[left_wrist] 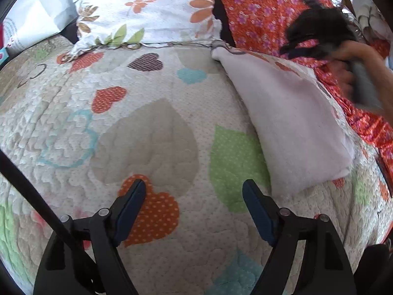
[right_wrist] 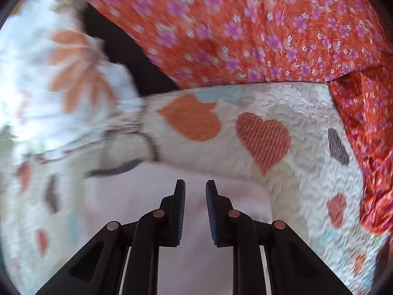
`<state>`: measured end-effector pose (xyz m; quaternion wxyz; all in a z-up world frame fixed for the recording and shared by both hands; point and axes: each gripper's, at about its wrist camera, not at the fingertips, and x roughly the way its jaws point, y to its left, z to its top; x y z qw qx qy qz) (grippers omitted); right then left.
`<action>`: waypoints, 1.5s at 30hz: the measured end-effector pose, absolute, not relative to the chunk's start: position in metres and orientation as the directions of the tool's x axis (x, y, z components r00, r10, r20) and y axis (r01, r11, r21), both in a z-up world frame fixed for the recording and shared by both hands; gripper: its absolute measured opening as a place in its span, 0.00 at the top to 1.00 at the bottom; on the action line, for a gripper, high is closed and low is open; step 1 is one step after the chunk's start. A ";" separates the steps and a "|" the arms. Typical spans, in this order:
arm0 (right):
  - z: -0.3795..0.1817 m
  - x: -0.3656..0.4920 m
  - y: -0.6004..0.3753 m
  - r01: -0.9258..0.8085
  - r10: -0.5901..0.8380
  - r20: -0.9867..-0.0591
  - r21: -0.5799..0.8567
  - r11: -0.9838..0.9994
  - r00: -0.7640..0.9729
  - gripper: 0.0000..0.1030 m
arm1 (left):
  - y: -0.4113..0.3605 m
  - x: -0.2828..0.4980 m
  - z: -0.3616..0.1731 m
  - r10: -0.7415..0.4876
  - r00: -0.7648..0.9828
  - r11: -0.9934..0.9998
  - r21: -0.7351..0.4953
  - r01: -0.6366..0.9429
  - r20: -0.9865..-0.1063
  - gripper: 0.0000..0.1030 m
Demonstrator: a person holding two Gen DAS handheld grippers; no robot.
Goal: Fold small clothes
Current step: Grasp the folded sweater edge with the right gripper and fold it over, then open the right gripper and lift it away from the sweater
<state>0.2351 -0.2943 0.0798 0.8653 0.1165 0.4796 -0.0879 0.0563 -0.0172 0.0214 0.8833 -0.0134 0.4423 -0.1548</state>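
Pale pink cloth (left_wrist: 292,123) lies folded flat on our heart-print quilt (left_wrist: 152,132) | our right gripper (right_wrist: 195,184) hangs over it, jaws slightly parted, gripping nothing | our left gripper (left_wrist: 194,186) gapes wide over bare quilt, empty | floral pillow (left_wrist: 147,9) and orange flowered fabric (right_wrist: 245,29) behind.

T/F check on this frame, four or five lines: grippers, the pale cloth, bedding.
1. The left gripper is shut on the pale cloth. False: its jaws stand wide open over the quilt, holding nothing.
2. The pale cloth lies folded on the quilt. True.
3. The right gripper clamps the orange flowered fabric. False: its jaws stand slightly apart above the pale cloth.
4. A flowered pillow sits beyond the quilt. True.
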 end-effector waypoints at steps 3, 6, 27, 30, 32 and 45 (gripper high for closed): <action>0.098 0.196 -0.276 0.189 0.026 -0.836 0.155 0.970 0.549 0.82 | -0.006 0.058 0.023 -0.268 0.570 0.962 -0.182 0.203 -0.777 0.22; 0.098 0.165 -0.249 0.100 0.124 -0.833 0.210 0.973 0.539 0.82 | 0.008 0.058 0.024 -0.254 0.580 0.967 -0.209 0.144 -0.774 0.22; 0.012 -0.063 -0.218 0.150 0.270 -0.842 0.376 0.914 0.468 0.64 | 0.027 0.004 0.026 -0.171 0.638 0.984 -0.161 0.074 -0.751 0.22; 0.017 -0.086 -0.234 0.186 0.241 -0.830 0.376 0.908 0.503 0.63 | 0.023 -0.015 0.032 -0.131 0.681 0.991 -0.108 0.077 -0.721 0.22; 0.022 -0.097 -0.244 0.204 0.217 -0.820 0.371 0.906 0.529 0.63 | 0.022 -0.029 0.042 -0.100 0.714 0.995 -0.075 0.067 -0.693 0.22; 0.055 -0.118 -0.301 0.277 0.029 -0.765 0.268 0.923 0.643 0.46 | 0.036 -0.130 0.191 -0.080 0.978 0.977 -0.208 0.039 -0.194 0.00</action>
